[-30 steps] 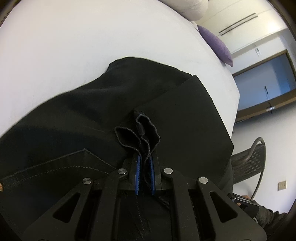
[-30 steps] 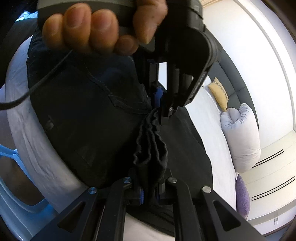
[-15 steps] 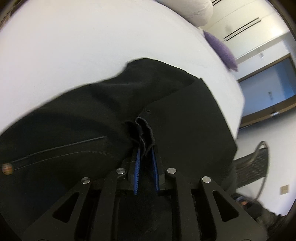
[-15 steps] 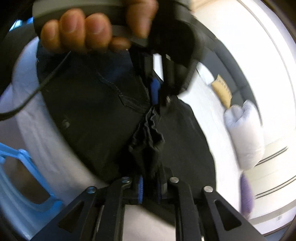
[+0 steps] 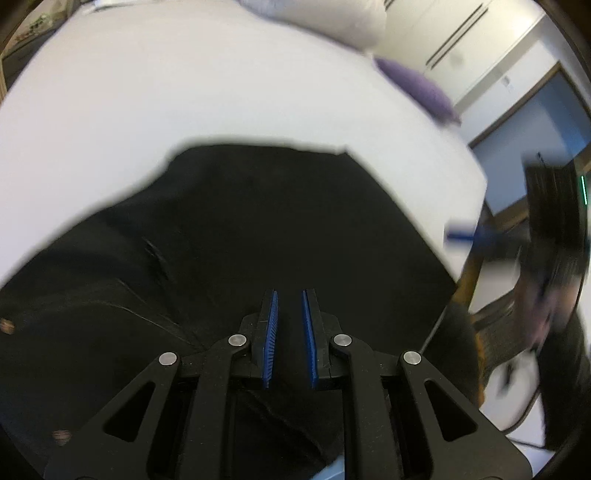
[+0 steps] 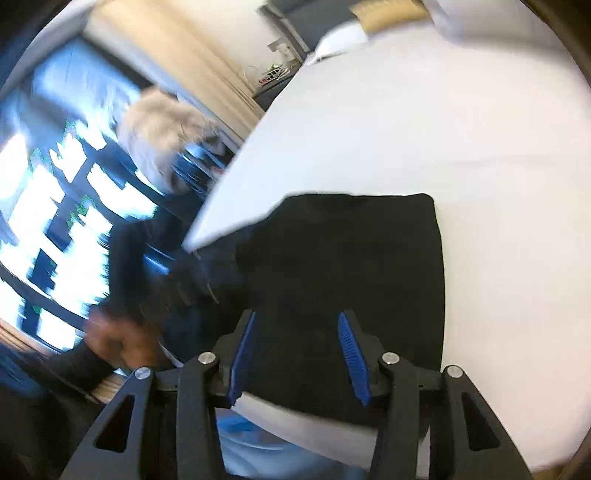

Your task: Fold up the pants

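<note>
Fingers of the left gripper (image 5: 290,306), black with blue ribbed pads, stand a narrow gap apart with nothing pinched between them; they hang released over the black fabric pants (image 5: 258,229). The right gripper (image 6: 297,330) has its blue-padded fingers set wider and its jaws are opening, with no cloth caught between the pads; the black fabric lies flat beneath them.

Seen from the left wrist, the pants spread as a dark, flat folded shape from 6 o'clock up to the middle of the view, a stitched seam and small rivets showing toward 8 o'clock. They lie on the white bed sheet (image 5: 184,92), close to the bed's near edge. A white pillow (image 5: 332,18) sits at 12 o'clock and a purple cushion (image 5: 424,88) at 1 o'clock.

From the right wrist, the pants reach a straight upper edge with a squared corner at 1 o'clock, and white sheet runs on toward 3 o'clock. A blurred hand (image 6: 118,339) in a dark sleeve shows at 8 o'clock.
</note>
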A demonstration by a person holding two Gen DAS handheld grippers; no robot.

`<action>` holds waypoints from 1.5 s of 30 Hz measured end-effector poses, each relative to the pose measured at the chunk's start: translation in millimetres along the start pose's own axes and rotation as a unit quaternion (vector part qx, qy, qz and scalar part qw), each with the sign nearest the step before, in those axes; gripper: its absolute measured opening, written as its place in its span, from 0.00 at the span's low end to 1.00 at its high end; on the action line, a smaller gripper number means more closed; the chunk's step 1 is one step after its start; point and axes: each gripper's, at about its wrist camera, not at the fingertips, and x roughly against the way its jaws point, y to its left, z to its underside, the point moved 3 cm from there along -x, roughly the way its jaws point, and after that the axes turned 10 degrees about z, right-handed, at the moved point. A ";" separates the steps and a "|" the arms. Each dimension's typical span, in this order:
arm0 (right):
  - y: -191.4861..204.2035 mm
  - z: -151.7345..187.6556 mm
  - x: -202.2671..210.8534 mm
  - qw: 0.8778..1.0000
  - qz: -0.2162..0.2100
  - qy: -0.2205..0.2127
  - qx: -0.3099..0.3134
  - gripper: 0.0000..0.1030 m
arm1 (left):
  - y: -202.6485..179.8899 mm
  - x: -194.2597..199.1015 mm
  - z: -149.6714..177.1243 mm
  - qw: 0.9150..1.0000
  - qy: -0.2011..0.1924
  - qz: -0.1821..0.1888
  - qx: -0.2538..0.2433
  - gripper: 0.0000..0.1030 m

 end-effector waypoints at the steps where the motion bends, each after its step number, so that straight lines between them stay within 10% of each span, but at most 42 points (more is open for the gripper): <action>1: -13.4 -16.4 -7.5 1.000 -0.005 -0.002 -0.012 0.48 | 1.3 -11.0 4.9 1.000 0.012 -0.008 0.003 0.12; 8: -62.2 -51.9 -85.7 0.992 -0.066 0.052 -0.090 0.48 | 12.3 -23.1 12.9 1.000 -0.003 0.017 0.006 0.12; 10: -74.9 -40.2 -103.6 0.989 -0.058 0.083 -0.106 0.35 | 11.0 -25.5 14.8 1.000 -0.003 0.023 0.008 0.12; 22: -50.5 53.7 -45.8 0.987 -0.095 0.112 -0.068 0.34 | 22.4 -17.5 26.2 0.999 -0.022 0.025 0.004 0.12; 32: -41.1 99.7 -20.6 0.990 -0.071 0.083 -0.090 0.35 | 34.6 9.3 46.3 0.998 -0.050 0.033 0.017 0.12; 35: -11.4 78.8 8.0 0.987 -0.138 0.005 -0.080 0.46 | 32.1 35.4 53.9 0.997 -0.072 -0.005 0.010 0.12; 40: 35.2 34.0 -11.3 0.972 -0.226 -0.040 -0.058 0.63 | 44.7 105.0 96.8 0.986 -0.154 -0.008 0.054 0.12; 45: 28.1 18.9 -103.4 0.977 -0.176 0.034 -0.115 0.68 | 71.4 172.8 153.5 0.962 -0.233 -0.007 0.138 0.12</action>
